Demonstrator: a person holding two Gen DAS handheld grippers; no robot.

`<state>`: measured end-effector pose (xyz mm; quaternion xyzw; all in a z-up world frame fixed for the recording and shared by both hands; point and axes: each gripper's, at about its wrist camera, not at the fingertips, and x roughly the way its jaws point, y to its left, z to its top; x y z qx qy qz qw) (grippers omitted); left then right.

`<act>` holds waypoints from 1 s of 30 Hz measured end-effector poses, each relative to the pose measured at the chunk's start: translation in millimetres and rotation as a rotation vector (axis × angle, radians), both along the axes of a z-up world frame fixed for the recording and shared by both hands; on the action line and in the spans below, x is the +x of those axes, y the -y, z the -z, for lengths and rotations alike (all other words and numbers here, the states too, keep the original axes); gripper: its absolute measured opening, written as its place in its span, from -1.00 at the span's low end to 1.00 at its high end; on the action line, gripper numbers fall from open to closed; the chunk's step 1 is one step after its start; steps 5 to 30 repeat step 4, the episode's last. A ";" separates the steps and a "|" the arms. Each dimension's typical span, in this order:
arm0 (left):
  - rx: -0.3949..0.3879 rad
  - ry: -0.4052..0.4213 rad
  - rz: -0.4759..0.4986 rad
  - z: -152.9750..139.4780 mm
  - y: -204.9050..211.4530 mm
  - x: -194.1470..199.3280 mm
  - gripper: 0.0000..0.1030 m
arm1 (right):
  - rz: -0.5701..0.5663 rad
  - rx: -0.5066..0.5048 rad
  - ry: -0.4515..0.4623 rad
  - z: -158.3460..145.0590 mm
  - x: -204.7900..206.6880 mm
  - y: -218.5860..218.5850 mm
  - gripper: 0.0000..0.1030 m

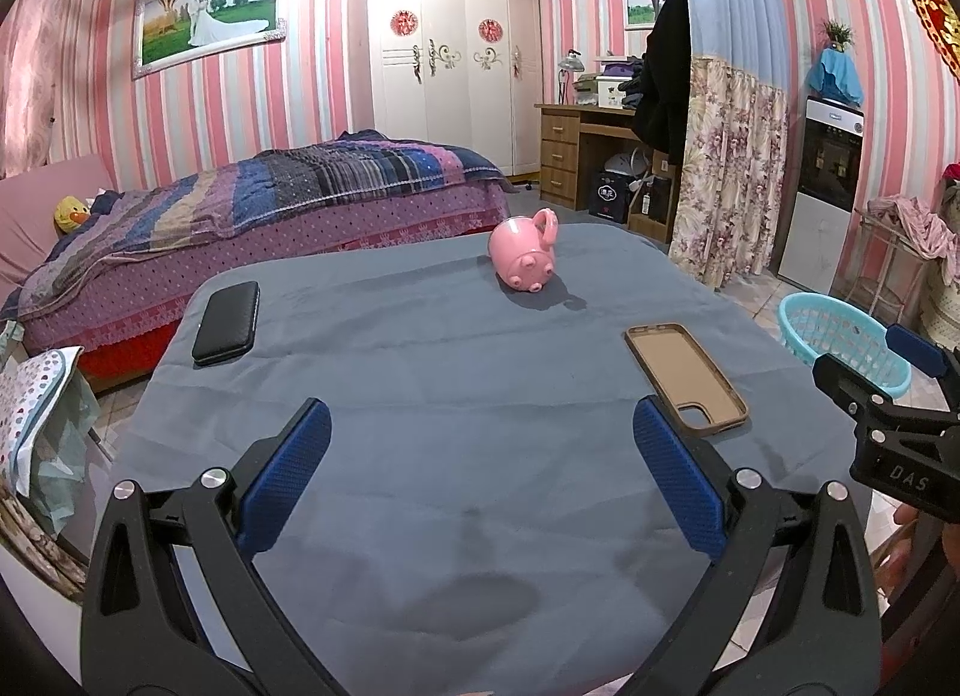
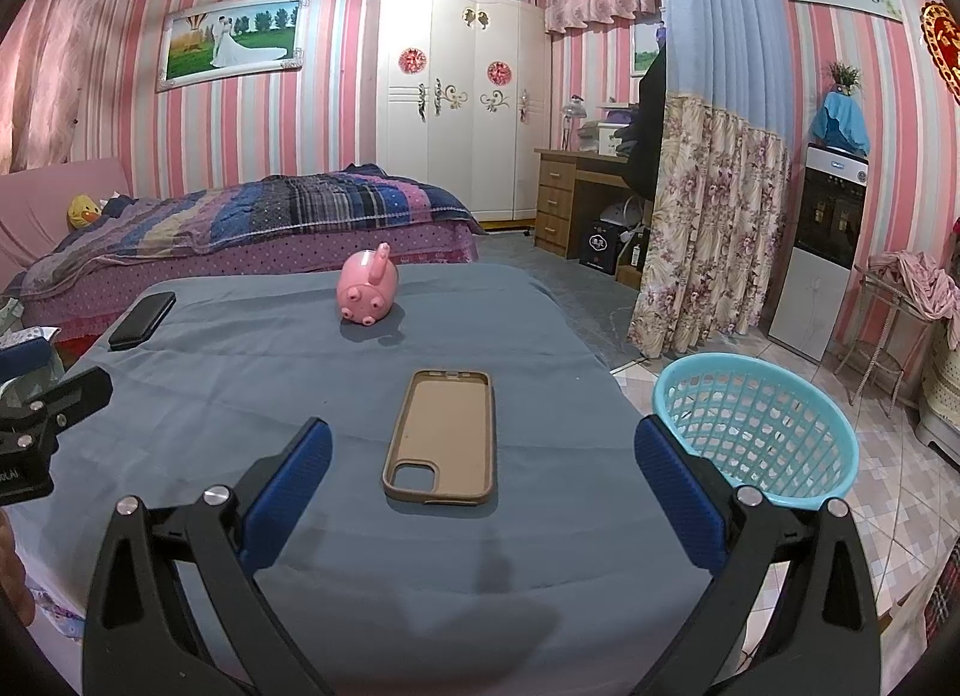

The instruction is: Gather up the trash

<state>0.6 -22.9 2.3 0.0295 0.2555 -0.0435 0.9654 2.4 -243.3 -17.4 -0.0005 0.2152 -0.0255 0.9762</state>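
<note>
Pink-striped walls (image 2: 240, 126), bed (image 2: 252, 222), white wardrobe (image 2: 462, 96)

1. The left hand-held gripper (image 1: 482, 441) has two black plastic arms, each with a triangular cut-out near its base.
2. Its fingers (image 1: 287, 474) carry blue pads with a fine textured surface.
3. Round silver screws sit at the pivots, two on each arm.
4. The right hand-held gripper (image 2: 483, 459) has the same build: black arms, triangular cut-outs, silver screws.
5. Its fingers (image 2: 678, 492) also wear blue textured pads.
6. Seen from the left wrist view, the right gripper's black body bears pale embossed letters reading "DAS", and small silver screws dot its frame.
</note>
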 end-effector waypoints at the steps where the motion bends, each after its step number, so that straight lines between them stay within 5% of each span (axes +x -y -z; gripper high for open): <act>1: 0.000 0.000 0.000 -0.8 0.5 -0.3 0.89 | -0.001 0.000 0.000 0.1 -0.3 -0.5 0.91; 30: 0.006 0.000 0.002 -2.3 1.0 0.6 0.89 | 0.000 -0.001 0.000 0.2 -0.4 -0.5 0.91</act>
